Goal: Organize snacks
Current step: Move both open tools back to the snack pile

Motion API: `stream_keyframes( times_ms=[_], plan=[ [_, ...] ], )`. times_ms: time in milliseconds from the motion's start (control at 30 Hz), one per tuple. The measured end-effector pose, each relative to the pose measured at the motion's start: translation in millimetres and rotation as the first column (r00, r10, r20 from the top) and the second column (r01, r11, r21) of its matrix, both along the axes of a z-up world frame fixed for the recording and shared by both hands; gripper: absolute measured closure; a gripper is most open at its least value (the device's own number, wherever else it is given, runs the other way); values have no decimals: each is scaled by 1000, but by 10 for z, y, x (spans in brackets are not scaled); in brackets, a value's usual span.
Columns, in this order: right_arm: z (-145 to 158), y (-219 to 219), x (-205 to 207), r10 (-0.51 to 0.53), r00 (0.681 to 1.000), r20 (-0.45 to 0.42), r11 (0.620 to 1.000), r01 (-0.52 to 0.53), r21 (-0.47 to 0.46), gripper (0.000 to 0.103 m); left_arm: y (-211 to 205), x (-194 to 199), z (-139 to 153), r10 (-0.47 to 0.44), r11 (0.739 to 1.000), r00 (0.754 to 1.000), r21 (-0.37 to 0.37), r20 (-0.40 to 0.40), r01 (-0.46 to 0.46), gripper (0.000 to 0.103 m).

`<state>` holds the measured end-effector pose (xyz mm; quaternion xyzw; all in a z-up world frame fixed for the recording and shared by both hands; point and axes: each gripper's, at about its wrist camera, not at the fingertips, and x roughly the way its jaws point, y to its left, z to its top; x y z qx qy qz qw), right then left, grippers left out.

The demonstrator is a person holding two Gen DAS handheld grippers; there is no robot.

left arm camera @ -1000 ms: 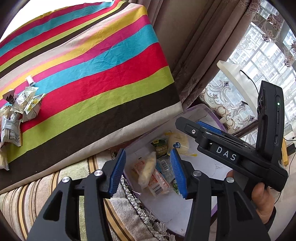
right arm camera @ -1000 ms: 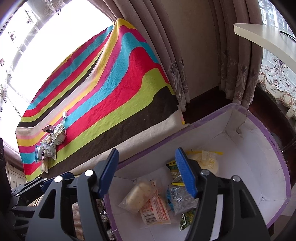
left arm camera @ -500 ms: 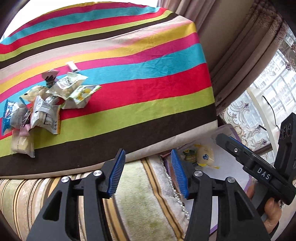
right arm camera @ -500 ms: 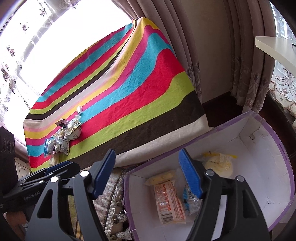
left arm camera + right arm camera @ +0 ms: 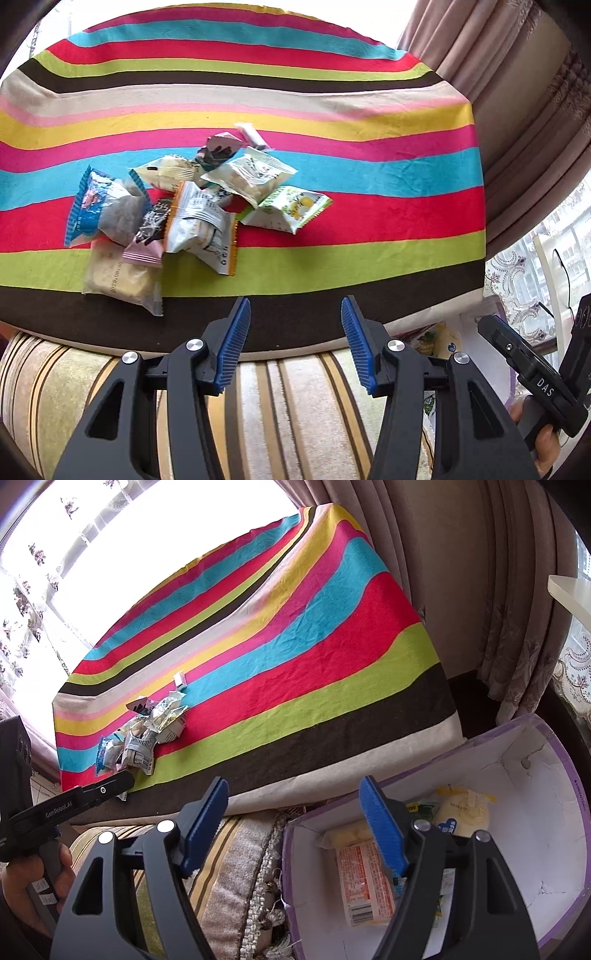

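A pile of several snack packets (image 5: 184, 214) lies on the striped cloth (image 5: 369, 177); it also shows in the right wrist view (image 5: 144, 734). My left gripper (image 5: 295, 343) is open and empty, above the near edge of the cloth, just right of the pile. My right gripper (image 5: 295, 827) is open and empty above the near corner of a purple-rimmed white box (image 5: 554, 812). The box holds several packets, among them a red-printed one (image 5: 364, 882) and a round yellow one (image 5: 461, 812).
A striped cushion with tassels (image 5: 236, 871) lies between the cloth-covered table and the box. Brown curtains (image 5: 480, 590) hang at the right, behind the box. A white shelf edge (image 5: 569, 590) juts in at the far right.
My left gripper has swung left from above the box to face the snack pile on the cloth. My right gripper has shifted slightly and stays over the box. Both stay open.
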<state>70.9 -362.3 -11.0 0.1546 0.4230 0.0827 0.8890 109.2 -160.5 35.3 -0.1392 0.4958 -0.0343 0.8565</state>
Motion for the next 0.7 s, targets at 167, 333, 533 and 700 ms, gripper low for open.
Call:
stream_keyframes(
  times_ms=[167,333,533,700],
  plan=[
    [17,168,30,30,1000,-2,999,-30,-20,28,239,15,-17,47,999,999,-5,0,-47,52],
    [39,308,61,56,998,-3,997,-56,-43,27,461,35,-31,96,995,995,-12,6,-96,47],
    [22,490,125,91,996,-19,993,-92,-71,27,715,15,-52,149,988,989,-35,8,-148,44],
    [-13,614,177,103,994,-33,991,-105,-78,26,872,3,-55,173,984,985,-36,16,-172,44]
  ],
)
